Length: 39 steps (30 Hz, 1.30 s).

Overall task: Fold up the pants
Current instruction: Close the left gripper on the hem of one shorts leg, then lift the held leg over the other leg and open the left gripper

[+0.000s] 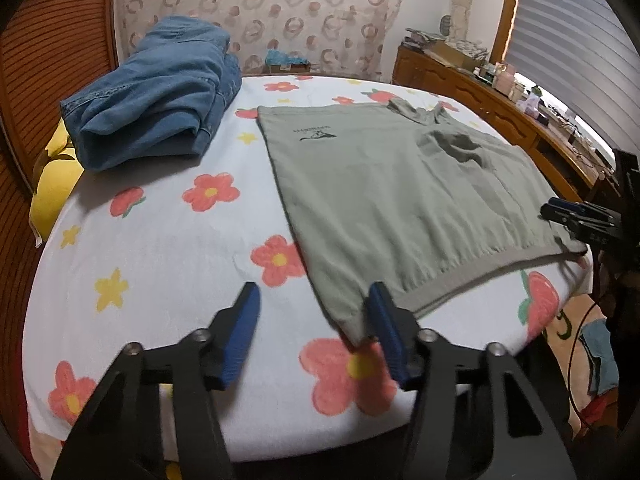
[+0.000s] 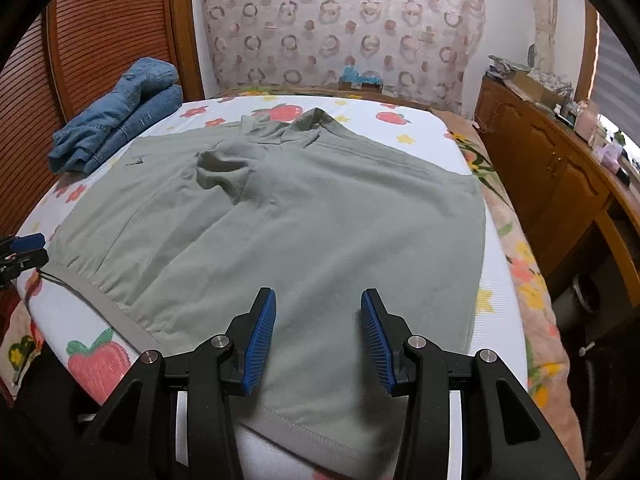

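A grey-green garment (image 1: 400, 200) lies spread flat on the flowered sheet, its ribbed band along the near edge; it also fills the middle of the right wrist view (image 2: 320, 220). My left gripper (image 1: 314, 304) is open, its right pad (image 1: 380, 320) at the garment's near left corner. My right gripper (image 2: 318, 308) is open and empty, hovering over the garment's near right part. The right gripper also shows in the left wrist view (image 1: 568, 216) beside the band's right end. The left gripper shows in the right wrist view (image 2: 24, 250).
Folded blue jeans (image 1: 156, 96) lie at the back left of the bed (image 1: 160, 240); they also show in the right wrist view (image 2: 120, 120). A wooden headboard (image 1: 24, 80) stands left. A cluttered wooden cabinet (image 2: 560, 168) runs along the right. A patterned curtain (image 2: 340, 20) hangs behind.
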{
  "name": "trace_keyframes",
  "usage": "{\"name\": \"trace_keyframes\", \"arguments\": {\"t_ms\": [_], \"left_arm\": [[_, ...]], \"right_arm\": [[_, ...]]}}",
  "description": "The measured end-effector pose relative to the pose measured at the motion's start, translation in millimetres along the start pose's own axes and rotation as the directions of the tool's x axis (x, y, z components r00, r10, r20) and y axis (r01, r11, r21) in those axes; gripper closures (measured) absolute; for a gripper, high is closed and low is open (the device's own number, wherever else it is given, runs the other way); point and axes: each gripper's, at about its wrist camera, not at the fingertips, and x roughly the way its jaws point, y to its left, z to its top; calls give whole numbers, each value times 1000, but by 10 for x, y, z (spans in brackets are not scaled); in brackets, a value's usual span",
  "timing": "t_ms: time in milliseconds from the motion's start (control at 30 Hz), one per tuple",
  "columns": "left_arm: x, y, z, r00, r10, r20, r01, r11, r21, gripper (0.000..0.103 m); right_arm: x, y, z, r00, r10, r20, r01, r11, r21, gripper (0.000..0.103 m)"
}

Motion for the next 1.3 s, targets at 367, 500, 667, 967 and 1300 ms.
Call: {"name": "trace_keyframes", "arguments": {"t_ms": [367,500,667,967,1300], "left_arm": [[36,-138,-14,1000,15,5,-15,999,52,59],[39,-172,-17,999,33,7,-33,997,63,59],[42,-196,-15,1000,11,6,-12,999,52,68],[22,-238,6,999,-31,21,30,998,56,97],[-202,-505,376,989,-130,75,121,986,114,101]], "right_arm": [[136,356,29,1000,-28,6,29,999,-42,57],[156,328,-4,1000,-7,19,7,1000,-16,57],[154,340,-53,999,-12,43,13,1000,-12,57],[148,341,-109,998,-10,64,10,1000,-4,57],[136,302,-100,999,9,53,-9,1000,-1,57]]}}
